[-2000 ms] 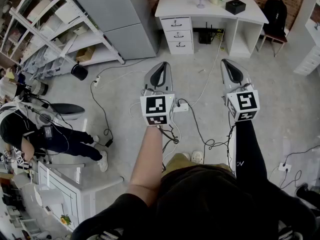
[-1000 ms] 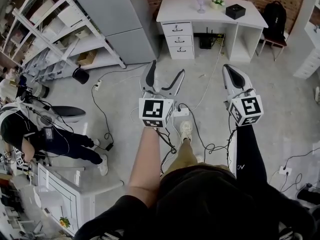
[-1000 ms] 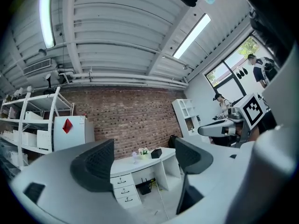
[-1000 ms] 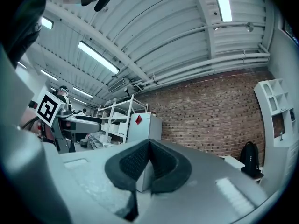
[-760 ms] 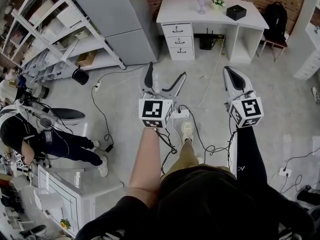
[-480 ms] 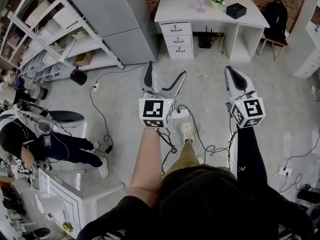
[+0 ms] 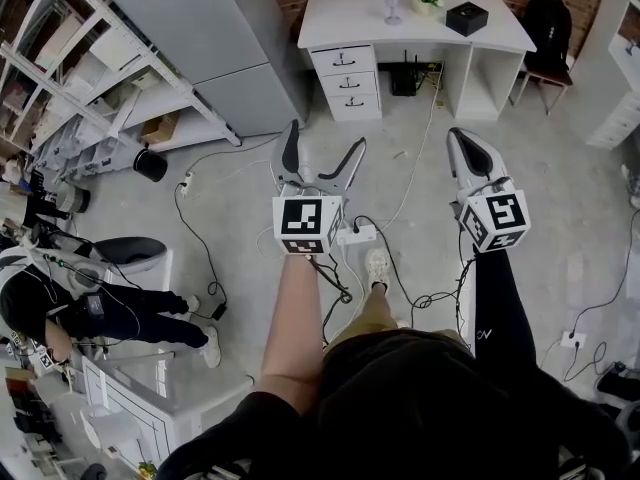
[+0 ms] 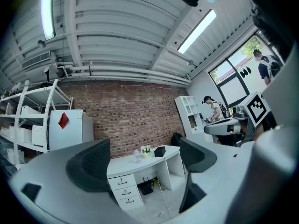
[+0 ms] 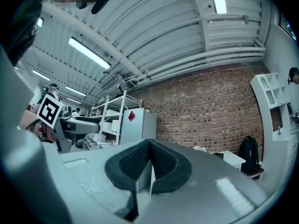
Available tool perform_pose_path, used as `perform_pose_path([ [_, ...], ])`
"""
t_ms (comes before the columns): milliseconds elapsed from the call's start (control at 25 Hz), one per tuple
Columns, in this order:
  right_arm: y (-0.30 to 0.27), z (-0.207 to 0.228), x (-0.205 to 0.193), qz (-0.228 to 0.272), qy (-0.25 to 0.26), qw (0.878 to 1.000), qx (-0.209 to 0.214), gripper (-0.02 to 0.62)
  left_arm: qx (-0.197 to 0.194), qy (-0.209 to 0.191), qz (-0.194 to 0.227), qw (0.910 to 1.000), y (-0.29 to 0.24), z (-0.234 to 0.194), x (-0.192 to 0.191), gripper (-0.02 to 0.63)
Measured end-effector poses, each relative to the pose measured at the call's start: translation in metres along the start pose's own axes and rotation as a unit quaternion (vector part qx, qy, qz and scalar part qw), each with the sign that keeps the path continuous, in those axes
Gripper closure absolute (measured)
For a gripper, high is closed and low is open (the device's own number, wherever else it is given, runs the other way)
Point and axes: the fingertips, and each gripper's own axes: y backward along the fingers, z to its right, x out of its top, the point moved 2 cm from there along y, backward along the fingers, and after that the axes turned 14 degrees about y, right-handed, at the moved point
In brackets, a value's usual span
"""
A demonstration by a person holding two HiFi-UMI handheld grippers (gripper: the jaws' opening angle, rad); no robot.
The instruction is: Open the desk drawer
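White desk drawers point(image 7: 345, 80), three stacked under the worktop point(image 7: 420, 20), all look shut in the head view, well away from the left gripper point(image 7: 322, 148) and right gripper point(image 7: 460, 140) over the floor. Left gripper view: jaws have just been opening, spread wide, nothing between, drawers far off in the gap. Right gripper view: jaws clenched together, empty.

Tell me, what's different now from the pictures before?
The left gripper has just been opening its jaws wide, with nothing between them. Nothing was grabbed or let go. The right gripper stayed shut, and the desk drawers stayed closed.
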Motion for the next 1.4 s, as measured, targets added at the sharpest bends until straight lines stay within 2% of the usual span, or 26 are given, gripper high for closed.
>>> perform_pose_path([
  [200, -0.027, 0.003, -0.007, -0.001, 0.001, 1.0, 0.009, 0.595, -0.007, 0.0, -0.006, 1.0, -0.024, -0.014, -0.006, 0.146],
  [680, -0.094, 0.031, -0.023, -0.002, 0.002, 1.0, -0.005, 0.595, -0.014, 0.012, -0.012, 0.9998, -0.096, -0.061, -0.009, 0.146],
  [1400, -0.255, 0.075, -0.05, -0.016, 0.015, 0.999, -0.025, 0.595, -0.049, 0.031, -0.027, 0.998, -0.252, -0.156, -0.023, 0.147],
])
